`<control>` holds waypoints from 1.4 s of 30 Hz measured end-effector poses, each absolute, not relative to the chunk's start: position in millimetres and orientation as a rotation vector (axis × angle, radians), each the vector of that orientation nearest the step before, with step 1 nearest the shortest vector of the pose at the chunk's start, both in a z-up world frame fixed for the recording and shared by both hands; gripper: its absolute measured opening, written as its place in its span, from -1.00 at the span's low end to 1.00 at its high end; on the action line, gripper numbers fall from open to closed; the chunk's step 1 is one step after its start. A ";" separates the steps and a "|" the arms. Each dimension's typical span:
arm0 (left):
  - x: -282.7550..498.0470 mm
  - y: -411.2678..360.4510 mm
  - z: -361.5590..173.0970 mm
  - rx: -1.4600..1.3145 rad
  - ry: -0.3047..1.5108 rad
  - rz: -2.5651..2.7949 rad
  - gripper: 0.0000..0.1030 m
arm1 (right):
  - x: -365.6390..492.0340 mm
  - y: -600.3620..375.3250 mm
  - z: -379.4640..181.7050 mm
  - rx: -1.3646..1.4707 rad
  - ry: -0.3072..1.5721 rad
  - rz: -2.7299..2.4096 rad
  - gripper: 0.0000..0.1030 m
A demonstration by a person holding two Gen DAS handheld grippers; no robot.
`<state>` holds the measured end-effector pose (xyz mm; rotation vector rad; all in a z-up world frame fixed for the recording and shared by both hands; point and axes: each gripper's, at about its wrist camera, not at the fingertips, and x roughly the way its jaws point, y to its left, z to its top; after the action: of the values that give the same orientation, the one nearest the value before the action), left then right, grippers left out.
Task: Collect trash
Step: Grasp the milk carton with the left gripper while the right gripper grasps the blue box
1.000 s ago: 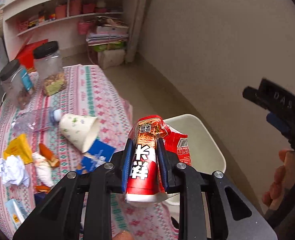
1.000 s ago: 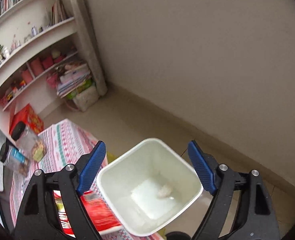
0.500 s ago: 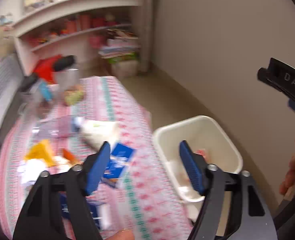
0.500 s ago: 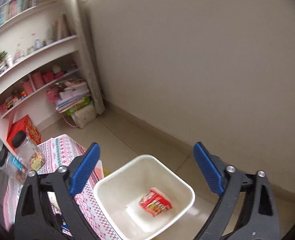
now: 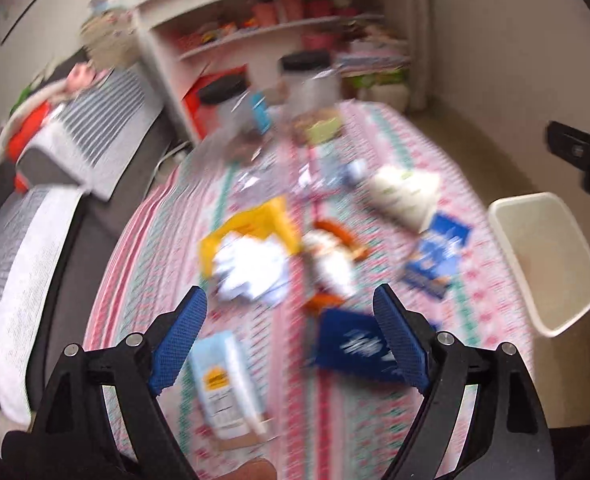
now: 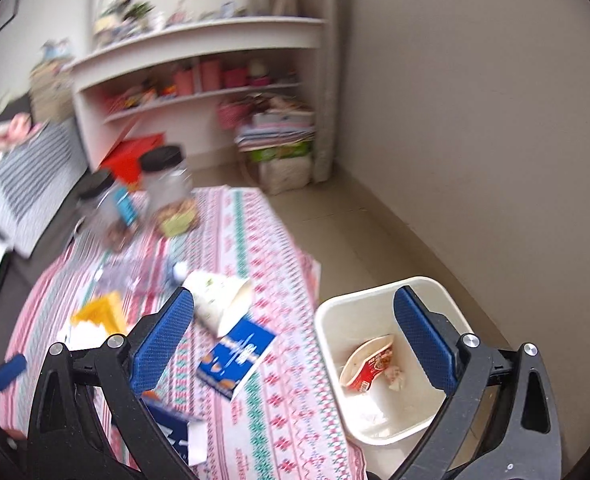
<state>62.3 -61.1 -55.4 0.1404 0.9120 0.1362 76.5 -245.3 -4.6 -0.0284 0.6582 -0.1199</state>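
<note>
Red wrapping, a crushed noodle cup, is seen lying in the white bin at the lower right of the right wrist view, so one piece is judged collected. The left gripper is empty, its jaws opening wide over the patterned tablecloth; the right gripper is spread fully, nothing held. Beneath the left one, what seems to be crumpled white paper is blurred. A descent and a closing on it are called for next.

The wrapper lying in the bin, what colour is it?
Mostly red, with a pale inside; the wrapper in the bin shows best in the right wrist view.
</note>
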 end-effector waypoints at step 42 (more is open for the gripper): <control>76.0 64.5 -78.9 -0.092 1.104 0.117 0.14 | 89.7 -100.0 -131.4 -0.472 1.068 0.576 -0.29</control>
<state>76.0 64.5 -78.9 -0.0916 1.1035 0.1172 89.7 -100.0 -131.4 -0.4721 1.0683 0.5759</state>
